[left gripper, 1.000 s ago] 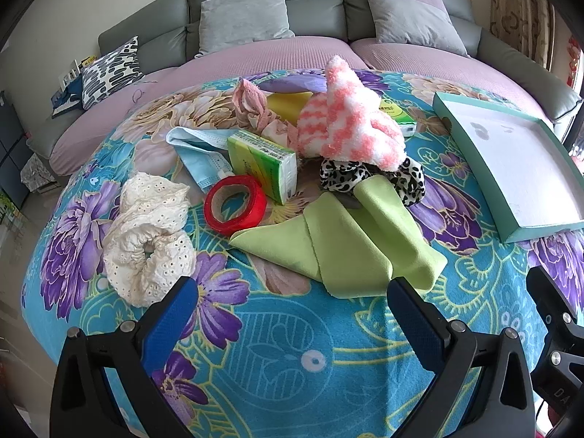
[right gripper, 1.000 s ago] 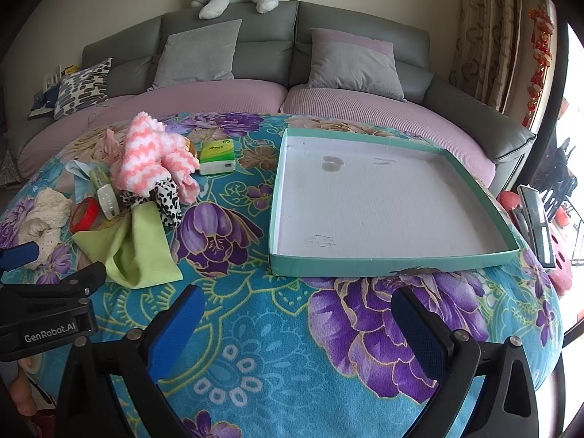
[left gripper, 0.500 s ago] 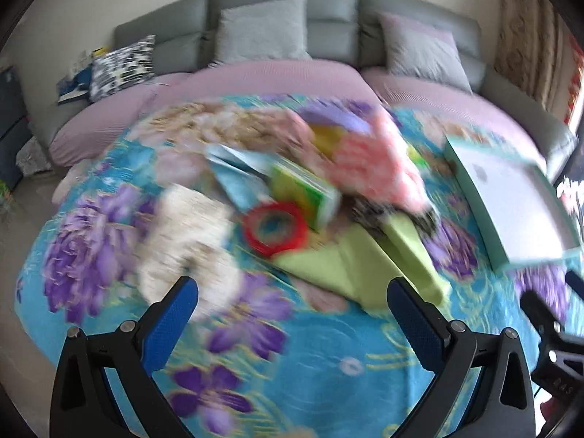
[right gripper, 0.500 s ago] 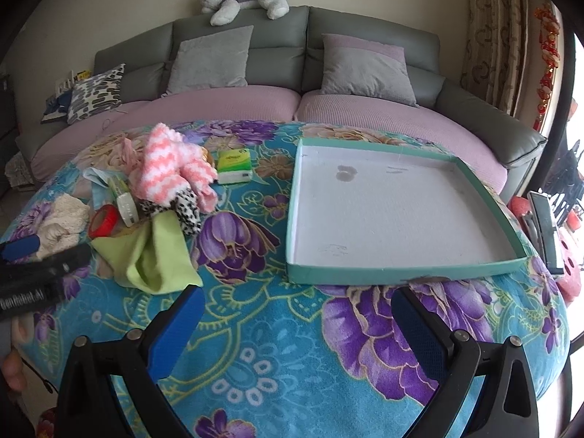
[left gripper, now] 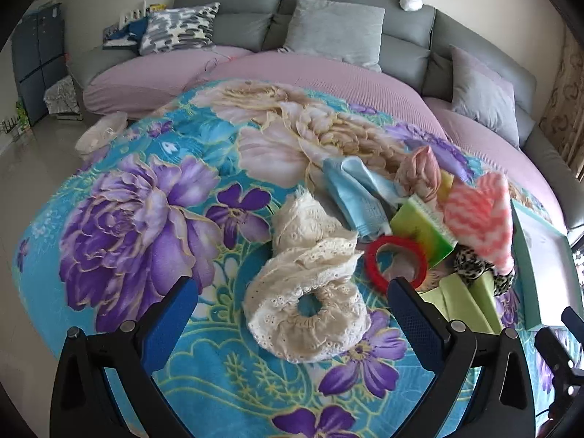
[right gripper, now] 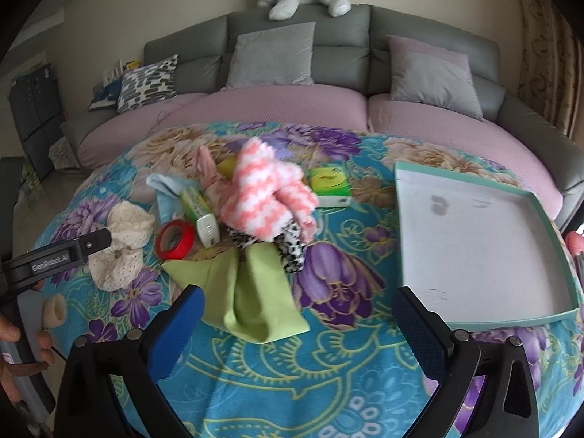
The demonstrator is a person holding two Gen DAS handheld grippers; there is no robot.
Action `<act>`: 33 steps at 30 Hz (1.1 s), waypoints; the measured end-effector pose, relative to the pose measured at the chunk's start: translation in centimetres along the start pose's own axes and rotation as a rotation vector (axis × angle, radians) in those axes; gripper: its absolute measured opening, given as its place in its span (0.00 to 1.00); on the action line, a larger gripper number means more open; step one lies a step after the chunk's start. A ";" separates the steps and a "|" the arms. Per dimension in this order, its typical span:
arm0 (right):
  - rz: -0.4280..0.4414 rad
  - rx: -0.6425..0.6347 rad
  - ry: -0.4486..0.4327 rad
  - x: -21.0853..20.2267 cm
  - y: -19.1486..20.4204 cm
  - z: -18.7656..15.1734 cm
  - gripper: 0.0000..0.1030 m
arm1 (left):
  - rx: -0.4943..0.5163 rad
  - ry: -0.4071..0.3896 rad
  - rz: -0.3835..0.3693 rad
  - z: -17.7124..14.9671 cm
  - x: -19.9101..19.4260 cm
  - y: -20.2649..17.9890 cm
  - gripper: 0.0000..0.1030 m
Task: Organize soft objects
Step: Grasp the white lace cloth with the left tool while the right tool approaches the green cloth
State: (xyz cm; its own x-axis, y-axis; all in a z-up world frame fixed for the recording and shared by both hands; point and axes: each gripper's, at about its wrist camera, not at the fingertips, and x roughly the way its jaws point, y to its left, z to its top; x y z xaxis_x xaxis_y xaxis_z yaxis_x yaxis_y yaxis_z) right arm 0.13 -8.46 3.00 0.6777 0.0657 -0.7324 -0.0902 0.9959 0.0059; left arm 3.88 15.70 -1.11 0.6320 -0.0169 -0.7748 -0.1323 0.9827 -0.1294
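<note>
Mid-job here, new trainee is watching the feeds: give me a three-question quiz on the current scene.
1. True or false: the teal tray already holds a soft item.
2. Which item lies directly ahead between the left gripper fingers?
A. red tape ring
B. cream lace scrunchie
C. pink-and-white fuzzy sock
3. Fill in: the leopard-print scrunchie sits partly under the ____ sock.

Key
1. False; it holds nothing.
2. B
3. pink-and-white fuzzy
</note>
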 end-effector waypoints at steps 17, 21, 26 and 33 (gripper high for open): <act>0.037 -0.073 0.136 5.5 2.7 -1.4 1.00 | 0.056 0.106 0.052 -0.6 4.8 -1.1 0.88; 0.035 -0.086 0.151 6.1 3.1 -1.5 1.00 | 0.067 0.107 0.059 -0.6 5.1 -1.1 0.88; 0.035 -0.094 0.171 6.9 3.4 -1.6 1.00 | 0.093 0.105 0.056 -0.6 4.9 -1.3 0.64; 0.031 -0.107 0.179 7.5 4.0 -1.7 1.00 | 0.094 0.091 0.013 -0.4 4.4 -1.4 0.22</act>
State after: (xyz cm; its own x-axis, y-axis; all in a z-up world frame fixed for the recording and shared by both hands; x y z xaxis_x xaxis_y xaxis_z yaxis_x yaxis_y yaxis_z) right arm 3.62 -4.12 -3.60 0.5335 0.0742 -0.8425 -0.1924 0.9807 -0.0355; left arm 6.49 14.20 -4.59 0.5586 -0.0166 -0.8293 -0.0650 0.9958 -0.0637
